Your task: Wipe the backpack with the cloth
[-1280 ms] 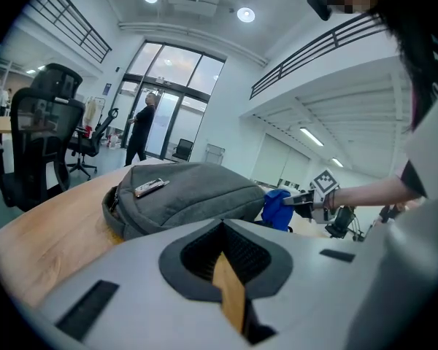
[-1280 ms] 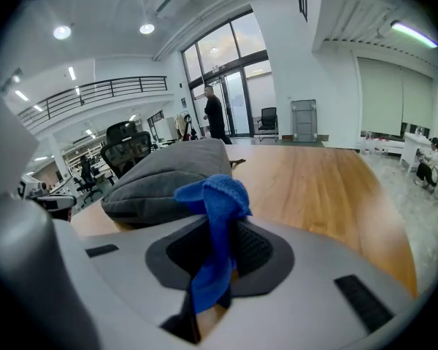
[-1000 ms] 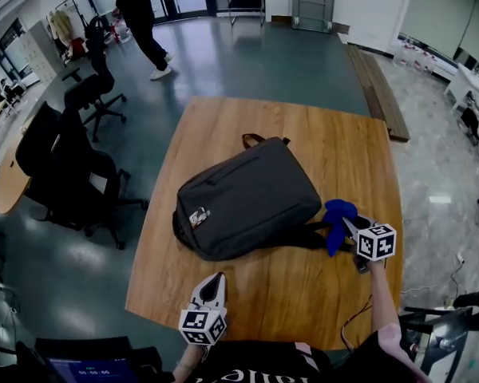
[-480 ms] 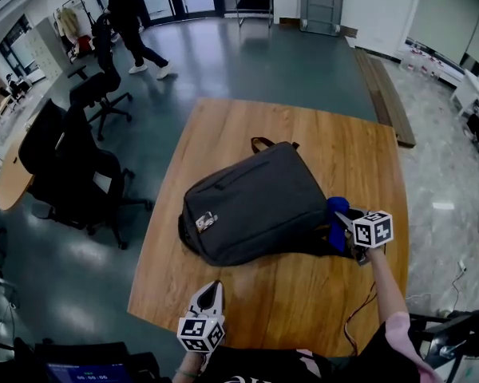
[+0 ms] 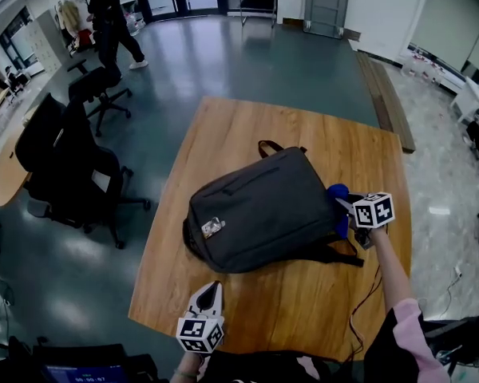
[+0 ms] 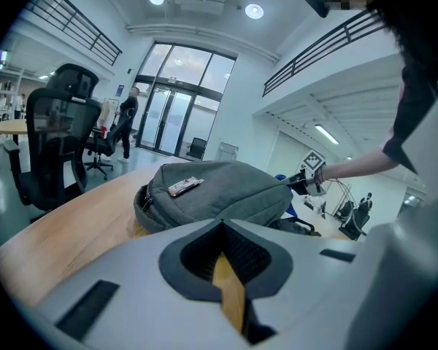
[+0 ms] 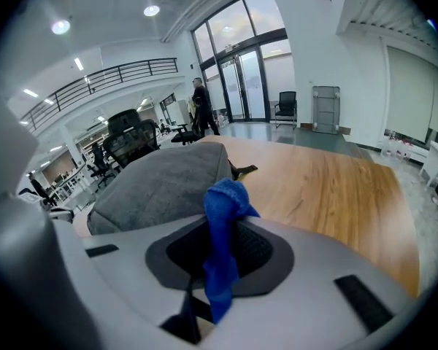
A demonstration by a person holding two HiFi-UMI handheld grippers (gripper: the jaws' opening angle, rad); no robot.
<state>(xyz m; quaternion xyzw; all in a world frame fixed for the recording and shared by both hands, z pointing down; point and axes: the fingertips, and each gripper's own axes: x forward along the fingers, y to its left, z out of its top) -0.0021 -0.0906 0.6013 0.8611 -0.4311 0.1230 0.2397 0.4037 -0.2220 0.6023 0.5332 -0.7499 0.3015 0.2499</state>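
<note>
The left gripper (image 5: 211,290) was held low near the body, pointing forward, its jaws pressed together with nothing between them; the right arm (image 5: 384,274) was stretched forward; the right gripper (image 5: 345,206) pointed left, jaws clamped on the blue cloth (image 7: 220,254).

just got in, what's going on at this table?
A person holds a gripper in each hand over a wooden table. The right gripper is shut on a blue cloth, at the right edge of a grey backpack lying flat. The left gripper is shut and empty, at the table's near edge, away from the backpack.
</note>
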